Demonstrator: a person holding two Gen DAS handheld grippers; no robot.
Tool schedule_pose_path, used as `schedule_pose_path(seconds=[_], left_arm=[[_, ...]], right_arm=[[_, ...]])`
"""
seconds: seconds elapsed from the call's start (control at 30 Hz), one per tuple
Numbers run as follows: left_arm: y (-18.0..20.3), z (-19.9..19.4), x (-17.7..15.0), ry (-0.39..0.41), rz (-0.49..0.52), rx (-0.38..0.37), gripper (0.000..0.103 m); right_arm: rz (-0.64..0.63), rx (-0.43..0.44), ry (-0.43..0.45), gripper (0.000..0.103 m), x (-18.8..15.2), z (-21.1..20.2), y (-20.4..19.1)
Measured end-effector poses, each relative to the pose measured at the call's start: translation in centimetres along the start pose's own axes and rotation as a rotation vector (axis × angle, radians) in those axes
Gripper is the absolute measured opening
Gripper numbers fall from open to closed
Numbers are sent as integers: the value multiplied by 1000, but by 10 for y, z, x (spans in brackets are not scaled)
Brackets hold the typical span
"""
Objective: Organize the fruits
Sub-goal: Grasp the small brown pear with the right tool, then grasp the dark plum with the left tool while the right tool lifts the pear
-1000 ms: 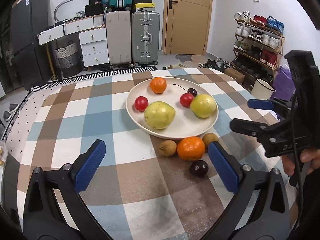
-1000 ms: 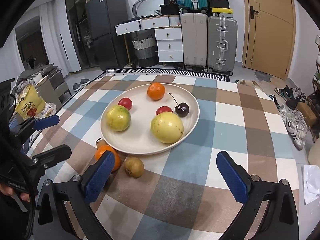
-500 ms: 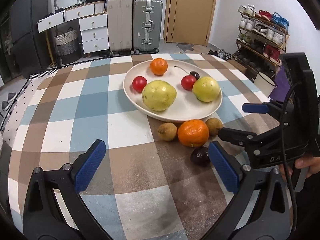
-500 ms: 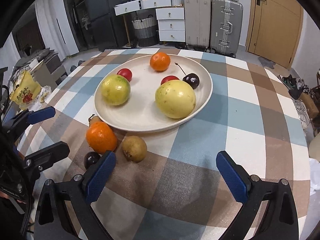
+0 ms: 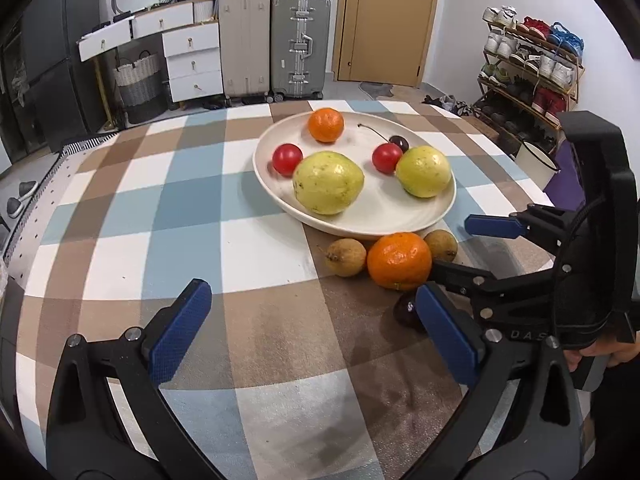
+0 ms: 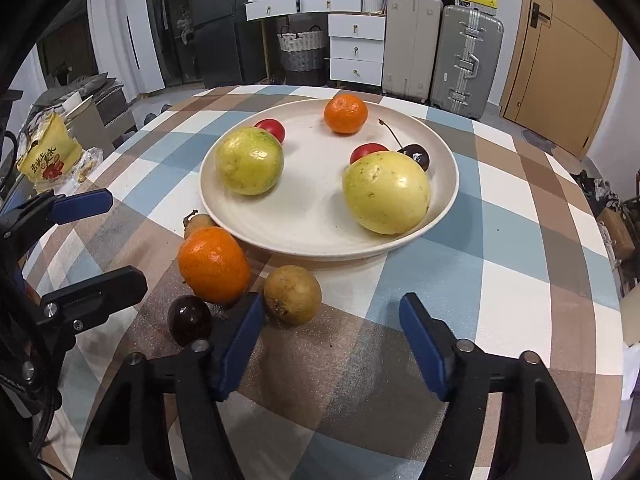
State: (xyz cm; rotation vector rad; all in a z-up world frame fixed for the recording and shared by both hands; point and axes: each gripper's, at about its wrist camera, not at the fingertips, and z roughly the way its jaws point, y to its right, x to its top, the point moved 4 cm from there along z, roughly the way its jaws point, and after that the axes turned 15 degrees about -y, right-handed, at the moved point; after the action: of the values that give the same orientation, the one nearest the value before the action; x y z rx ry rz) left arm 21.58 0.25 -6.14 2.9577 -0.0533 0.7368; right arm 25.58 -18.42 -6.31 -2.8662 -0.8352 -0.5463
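Fruits are split between the plate (image 6: 436, 216) and the tabletop (image 6: 520, 240), so the loose ones in front of the plate look like what remains to be gathered. Nearest the plate's front rim on the cloth sit a dark plum (image 6: 189, 320), a brown fruit (image 6: 293, 294), an orange (image 6: 213, 265) and a second brown fruit (image 5: 441, 245) tucked against the rim. The right tool (image 6: 332, 344) is closing with nothing between its pads; the first brown fruit lies just ahead of its left pad, probably the target. The left tool (image 5: 316, 334) stands apart and empty, further from the plate. On the plate rest two yellow-green guavas (image 6: 386, 192), two red fruits, a cherry and, at the far rim, another orange.
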Motion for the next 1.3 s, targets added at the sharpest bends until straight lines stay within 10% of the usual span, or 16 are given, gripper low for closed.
schedule_pose_path(seconds=[0.3, 0.9, 1.3], left_arm=[[4, 8, -3, -34, 3, -31, 102], [24, 18, -8, -73, 59, -97, 101], [47, 25, -13, -116, 143, -204, 27]], right_arm=[[-43, 84, 23, 28, -4, -7, -8], [-23, 109, 53, 27, -7, -16, 2], [-23, 108, 33, 27, -8, -10, 0]])
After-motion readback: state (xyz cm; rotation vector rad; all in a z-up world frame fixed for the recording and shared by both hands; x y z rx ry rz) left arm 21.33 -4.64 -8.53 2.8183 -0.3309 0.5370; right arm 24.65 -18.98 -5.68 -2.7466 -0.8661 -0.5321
